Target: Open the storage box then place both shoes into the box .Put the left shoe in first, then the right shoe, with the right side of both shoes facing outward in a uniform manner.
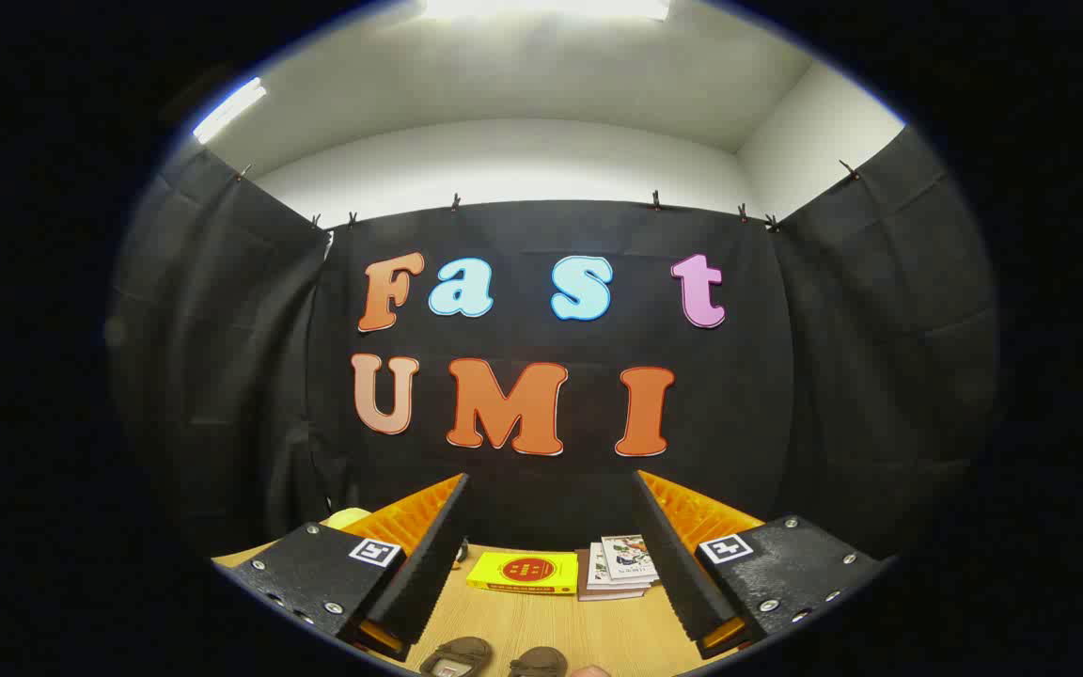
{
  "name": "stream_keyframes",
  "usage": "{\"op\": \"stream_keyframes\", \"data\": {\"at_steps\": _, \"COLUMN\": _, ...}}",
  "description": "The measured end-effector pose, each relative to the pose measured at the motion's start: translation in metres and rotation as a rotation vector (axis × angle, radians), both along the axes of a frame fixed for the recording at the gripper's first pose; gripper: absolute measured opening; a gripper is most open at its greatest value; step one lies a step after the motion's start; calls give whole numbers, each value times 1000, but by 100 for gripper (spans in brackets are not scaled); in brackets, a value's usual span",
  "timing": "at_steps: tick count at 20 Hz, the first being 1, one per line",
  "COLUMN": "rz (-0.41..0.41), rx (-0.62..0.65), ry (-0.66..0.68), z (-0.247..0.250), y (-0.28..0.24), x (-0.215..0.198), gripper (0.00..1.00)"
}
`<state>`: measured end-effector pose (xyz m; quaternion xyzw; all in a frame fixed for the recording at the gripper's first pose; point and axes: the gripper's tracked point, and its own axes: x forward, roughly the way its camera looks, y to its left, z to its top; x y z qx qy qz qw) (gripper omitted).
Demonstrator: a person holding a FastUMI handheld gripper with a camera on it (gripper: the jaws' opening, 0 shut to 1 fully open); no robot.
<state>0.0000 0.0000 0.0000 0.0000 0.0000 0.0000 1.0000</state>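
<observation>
The claw (551, 555) is hanging wide open above the bench (541, 621), gripping nothing, so the task is judged to be sitting at its very start, with the box-opening step not yet begun. Two brown shoes (494, 658) are lying side by side below and between the fingers, barely peeking in; their heading and long axis cannot be told. Beyond the fingers are resting a yellow book (525, 572) and stacked magazines (619, 567). Next, the claw probably needs tipping downward to find the storage box.
</observation>
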Motion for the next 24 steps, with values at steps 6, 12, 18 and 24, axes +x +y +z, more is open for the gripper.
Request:
{"op": "stream_keyframes", "data": {"at_steps": 6, "rz": 9, "rx": -3, "ry": -16, "z": 4, "y": 4, "x": -2, "gripper": 99}}
{"op": "stream_keyframes", "data": {"at_steps": 12, "rz": 33, "rx": 17, "ry": -9, "z": 0, "y": 14, "x": 1, "gripper": 99}}
{"op": "stream_keyframes", "data": {"at_steps": 18, "rz": 54, "rx": 24, "ry": -9, "z": -2, "y": 24, "x": 8, "gripper": 99}}
{"op": "stream_keyframes", "data": {"at_steps": 24, "rz": 61, "rx": 19, "ry": 6, "z": -5, "y": 25, "x": 14, "gripper": 99}}
